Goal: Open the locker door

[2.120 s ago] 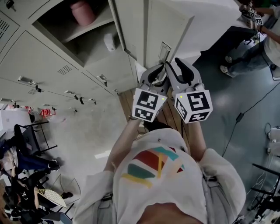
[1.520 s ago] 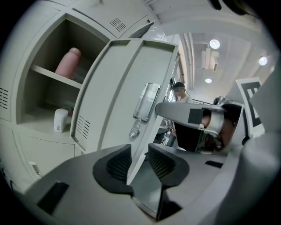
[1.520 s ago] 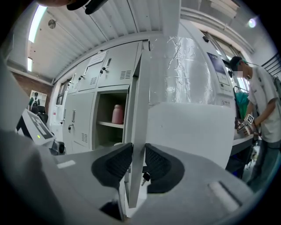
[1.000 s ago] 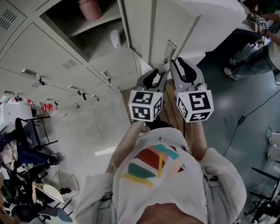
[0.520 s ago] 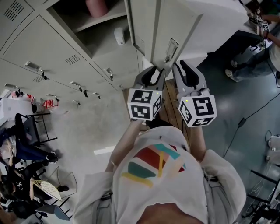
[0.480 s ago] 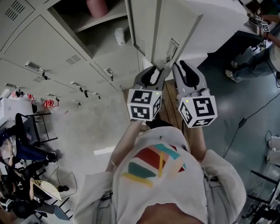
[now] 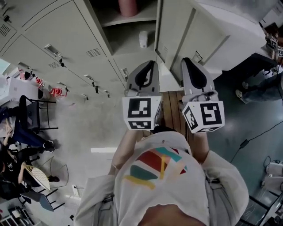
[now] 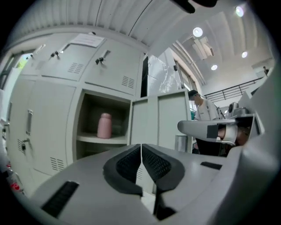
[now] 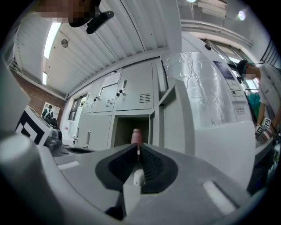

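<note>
The grey locker door (image 7: 174, 37) stands swung open on its compartment, where a pink bottle (image 7: 128, 6) sits on a shelf. My left gripper (image 7: 148, 65) and right gripper (image 7: 189, 62) are side by side in front of it, both held level and touching nothing. Both have just been closing and are now shut with nothing between the pads. In the left gripper view the left gripper (image 8: 141, 150) is shut below the pink bottle (image 8: 104, 125) and the open door (image 8: 160, 118). In the right gripper view the right gripper (image 9: 137, 151) lines up with the bottle (image 9: 136, 135).
Closed lockers with latch handles (image 7: 53, 50) fill the left. A big white plastic-wrapped cabinet (image 7: 230, 26) stands right of the open door. A wooden strip (image 7: 170, 106) lies on the floor below. A chair (image 7: 31, 114) stands at left, and a person (image 8: 203, 110) stands at right.
Both grippers have risen away from the latch on the door's edge, and their jaws have gone from open to shut. The locker row has shifted in the head view.
</note>
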{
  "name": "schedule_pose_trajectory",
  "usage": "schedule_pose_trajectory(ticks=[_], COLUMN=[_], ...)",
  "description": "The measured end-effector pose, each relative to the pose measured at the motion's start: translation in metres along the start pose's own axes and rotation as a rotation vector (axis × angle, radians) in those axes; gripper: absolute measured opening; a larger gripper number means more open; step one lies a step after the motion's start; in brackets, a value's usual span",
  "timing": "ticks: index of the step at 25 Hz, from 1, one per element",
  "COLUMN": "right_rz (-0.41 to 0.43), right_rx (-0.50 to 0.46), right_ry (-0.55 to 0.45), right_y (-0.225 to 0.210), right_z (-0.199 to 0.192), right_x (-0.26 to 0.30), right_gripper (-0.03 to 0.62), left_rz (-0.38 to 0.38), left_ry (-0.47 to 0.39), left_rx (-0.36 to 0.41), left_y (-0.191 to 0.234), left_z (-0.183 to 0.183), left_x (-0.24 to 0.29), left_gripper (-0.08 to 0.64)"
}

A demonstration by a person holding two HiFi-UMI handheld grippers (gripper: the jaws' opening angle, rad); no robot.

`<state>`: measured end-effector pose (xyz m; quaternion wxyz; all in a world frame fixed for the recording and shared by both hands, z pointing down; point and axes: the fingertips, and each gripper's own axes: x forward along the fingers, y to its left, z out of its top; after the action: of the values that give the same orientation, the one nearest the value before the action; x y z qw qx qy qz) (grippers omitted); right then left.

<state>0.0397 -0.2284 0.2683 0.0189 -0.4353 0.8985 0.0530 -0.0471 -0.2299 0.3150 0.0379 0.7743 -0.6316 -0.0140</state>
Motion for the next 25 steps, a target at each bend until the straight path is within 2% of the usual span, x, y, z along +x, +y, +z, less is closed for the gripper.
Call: schedule_pose_trajectory(ticks=[7,10,15,20,25], right_rz=[0.126,0.200,0.326,0.379,0.417], right_rx=[-0.021,-0.035,-0.034,-0.024,-0.019], right_ry=[-0.060,-0.074,-0.083,-0.057,-0.022], right_y=[0.049,0.074,0.118,0.143,0.161], right_z=[0.025,0.033,0.022,0.004,-0.013], right_x=[0.037,0.046,0.055,0.047,0.046], right_gripper=[0.009,0.007,0.008,0.007,0.005], left_rz=[0.236,0.364,0.558,0.656,0.715], left_ry=[-0.175,-0.194,-0.224,-0.225,-0.201], left_rx=[0.085,0.103,0.139,0.146,0.156], left_y=[0.070,0.094,0.128,0.142,0.143], left_z=[0.064,0.079,0.081,0.068,0.056], left_x=[-0.053,-0.086,-0.141,-0.171,-0.188], left_gripper=[0.015,0.015,0.015,0.015,0.015])
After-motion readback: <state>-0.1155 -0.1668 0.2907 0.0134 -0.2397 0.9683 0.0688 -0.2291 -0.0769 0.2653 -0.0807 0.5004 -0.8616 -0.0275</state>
